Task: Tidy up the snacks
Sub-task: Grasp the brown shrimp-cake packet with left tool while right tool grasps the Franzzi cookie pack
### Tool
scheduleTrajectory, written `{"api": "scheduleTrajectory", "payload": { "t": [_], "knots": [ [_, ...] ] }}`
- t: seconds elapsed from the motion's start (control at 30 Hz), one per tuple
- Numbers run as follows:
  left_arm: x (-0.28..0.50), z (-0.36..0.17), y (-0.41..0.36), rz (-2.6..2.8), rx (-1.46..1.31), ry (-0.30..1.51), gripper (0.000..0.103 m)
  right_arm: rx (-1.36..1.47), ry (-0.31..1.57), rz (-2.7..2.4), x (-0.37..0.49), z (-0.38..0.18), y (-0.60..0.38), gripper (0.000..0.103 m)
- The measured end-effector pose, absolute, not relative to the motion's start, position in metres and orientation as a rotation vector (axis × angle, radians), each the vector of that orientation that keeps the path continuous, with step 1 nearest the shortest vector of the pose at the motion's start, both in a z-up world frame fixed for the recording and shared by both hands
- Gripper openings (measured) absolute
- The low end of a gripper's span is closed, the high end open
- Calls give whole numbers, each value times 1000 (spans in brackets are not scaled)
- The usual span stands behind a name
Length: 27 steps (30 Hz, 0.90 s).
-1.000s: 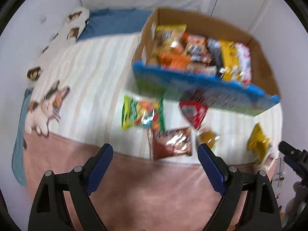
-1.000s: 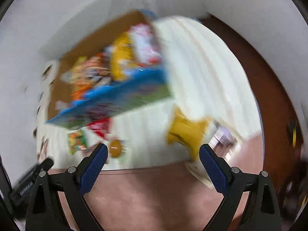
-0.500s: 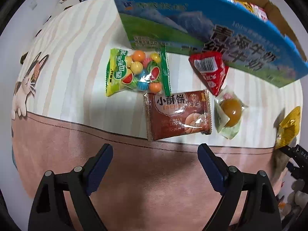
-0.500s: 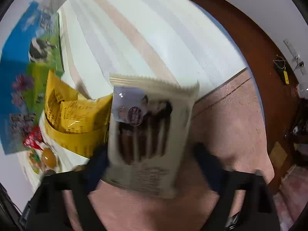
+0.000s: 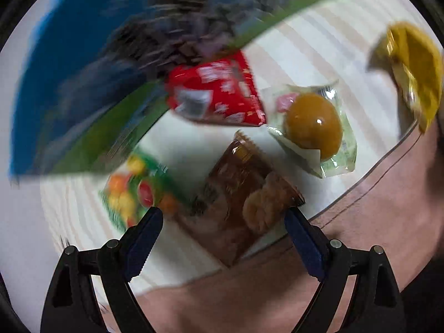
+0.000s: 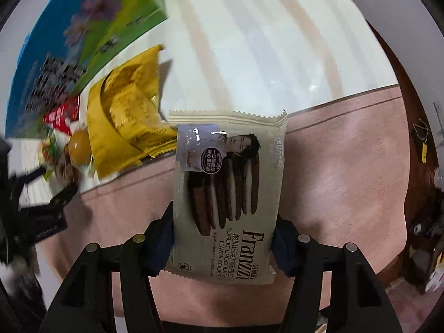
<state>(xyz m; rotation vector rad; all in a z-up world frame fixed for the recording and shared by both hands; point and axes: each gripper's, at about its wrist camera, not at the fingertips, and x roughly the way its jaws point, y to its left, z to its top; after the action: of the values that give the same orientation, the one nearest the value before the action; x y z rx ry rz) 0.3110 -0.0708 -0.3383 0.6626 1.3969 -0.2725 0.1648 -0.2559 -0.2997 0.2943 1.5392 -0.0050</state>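
My left gripper [image 5: 220, 216] stands open just above a brown biscuit packet [image 5: 244, 194], which lies between its blue pads without touching them. Around it on the striped sheet lie a green candy packet [image 5: 136, 191], a red packet [image 5: 219, 94], a clear-wrapped amber ball snack [image 5: 313, 123] and a yellow packet [image 5: 413, 66]. My right gripper [image 6: 223, 224] is shut on a beige chocolate cookie packet [image 6: 227, 188], pads pressing both long edges. The yellow packet [image 6: 125, 122] lies just left of it.
A blue and green cardboard box [image 5: 83, 69] of snacks stands behind the loose packets, also visible as the box [image 6: 69, 41] in the right wrist view. The bed has a striped sheet [image 6: 263, 41] and a pink blanket [image 6: 347, 166]; brown floor [image 6: 416, 111] runs along its right.
The left gripper dropped close to the loose snacks and rolled, so they appear larger and turned. The right gripper came down and closed on the cookie packet.
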Motion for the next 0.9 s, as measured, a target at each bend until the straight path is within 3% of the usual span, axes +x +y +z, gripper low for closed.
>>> {"api": "scheduleTrajectory", "payload": {
  "t": [0.1,0.17,0.2,0.4,0.7,0.9],
  "knots": [
    [321,-339,-78,-334,672,1380,90,262,1549,9,163,-299,-247,63],
    [326,-338,-78,-375,608,1395,65,257,1554,16,164,-299,-252,63],
    [328,-338,-77,-384,577,1408,57,257,1554,21,164,-298,-252,63],
    [320,-336,-60,-319,358,1463,56,263,1563,46,167,-299,-236,63],
    [277,-353,2,-41,-273,1681,56,174,1606,145,160,-302,-192,63],
    [280,-360,6,-102,-248,1681,62,-72,1641,251,158,-311,-150,65]
  ]
}}
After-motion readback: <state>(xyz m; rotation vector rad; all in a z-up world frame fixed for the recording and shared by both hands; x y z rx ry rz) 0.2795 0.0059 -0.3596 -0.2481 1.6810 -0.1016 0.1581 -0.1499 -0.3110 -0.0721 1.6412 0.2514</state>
